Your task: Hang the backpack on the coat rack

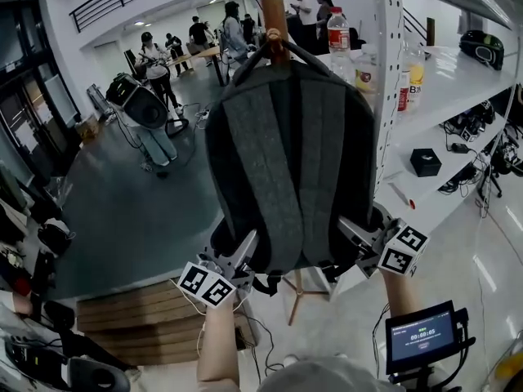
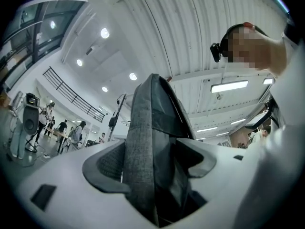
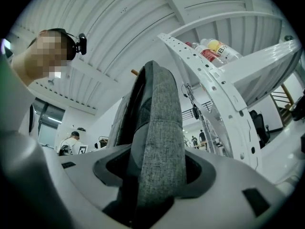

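Grey soft fabric backpack [image 1: 290,162] sags below the brown wooden rack post [image 1: 274,19]; our unclenched left gripper [image 1: 243,256] and right gripper [image 1: 353,237] straddle its floppy bottom; we'd grab its top loop [image 1: 306,54].

Dk grey backpack [image 1: 286,162], lighter heathered straps [image 1: 260,178], brown rack pole [image 1: 274,19], white shelving [image 1: 458,78]

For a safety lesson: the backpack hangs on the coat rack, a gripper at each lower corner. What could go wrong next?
The backpack sits partly inside the open left gripper and right gripper; a snag on pulling back might tug its handle off the rack. A swing could knock the bottles on the shelf.
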`<state>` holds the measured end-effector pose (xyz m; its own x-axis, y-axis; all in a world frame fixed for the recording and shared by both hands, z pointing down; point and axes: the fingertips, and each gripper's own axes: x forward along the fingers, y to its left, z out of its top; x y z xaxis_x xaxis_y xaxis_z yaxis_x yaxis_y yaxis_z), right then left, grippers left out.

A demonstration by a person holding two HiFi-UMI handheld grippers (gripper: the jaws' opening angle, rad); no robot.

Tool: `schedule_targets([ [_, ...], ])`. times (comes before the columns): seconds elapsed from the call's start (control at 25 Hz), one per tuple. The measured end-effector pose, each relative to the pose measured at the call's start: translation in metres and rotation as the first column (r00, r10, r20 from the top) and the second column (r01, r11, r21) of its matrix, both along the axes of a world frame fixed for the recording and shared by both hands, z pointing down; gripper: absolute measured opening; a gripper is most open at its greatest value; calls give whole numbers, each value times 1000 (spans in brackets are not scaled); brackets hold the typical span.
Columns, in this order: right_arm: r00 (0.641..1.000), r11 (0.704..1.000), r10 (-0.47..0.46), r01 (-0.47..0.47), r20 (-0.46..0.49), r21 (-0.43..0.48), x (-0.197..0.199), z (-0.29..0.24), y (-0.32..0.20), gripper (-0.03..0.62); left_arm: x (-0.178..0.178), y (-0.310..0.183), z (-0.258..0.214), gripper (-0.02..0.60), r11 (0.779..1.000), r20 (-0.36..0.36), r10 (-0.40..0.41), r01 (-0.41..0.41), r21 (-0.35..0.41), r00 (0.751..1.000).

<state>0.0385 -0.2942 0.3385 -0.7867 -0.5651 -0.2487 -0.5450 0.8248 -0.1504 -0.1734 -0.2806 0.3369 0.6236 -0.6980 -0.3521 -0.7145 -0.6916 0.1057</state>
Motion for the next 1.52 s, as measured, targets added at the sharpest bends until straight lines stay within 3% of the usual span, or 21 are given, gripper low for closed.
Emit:
schedule_targets([
  [0.12,999,999,19,-21,46,30,15,-8,6,244,-3,5,-4,319,999,11,-34,34,38,999],
  [0.36,955,985,113,-145,275,98,69,-34,23,250,5,14,-10,319,997,30,-44,42,61,999],
  [0.56,956,974,140,-180,260,139,91,-46,49,250,10,42,-21,318,994,23,-49,46,94,999],
  [0.76,969,978,77,-119,234,172,93,-53,83,249,22,75,-23,318,992,57,-49,42,121,997],
  [0.88,974,984,59,-93,219,152,86,-43,97,249,37,87,-16,309,995,64,5,-11,104,998],
  [1.08,986,992,45,-63,158,108,67,-17,114,247,62,103,1,202,991,33,122,-123,43,992],
  [1.28,986,998,43,-51,162,43,61,12,126,245,91,121,21,102,957,-6,287,-287,-27,958],
  [1.52,979,998,57,-58,196,-1,59,25,129,215,113,118,35,57,946,-32,318,-319,-64,948],
])
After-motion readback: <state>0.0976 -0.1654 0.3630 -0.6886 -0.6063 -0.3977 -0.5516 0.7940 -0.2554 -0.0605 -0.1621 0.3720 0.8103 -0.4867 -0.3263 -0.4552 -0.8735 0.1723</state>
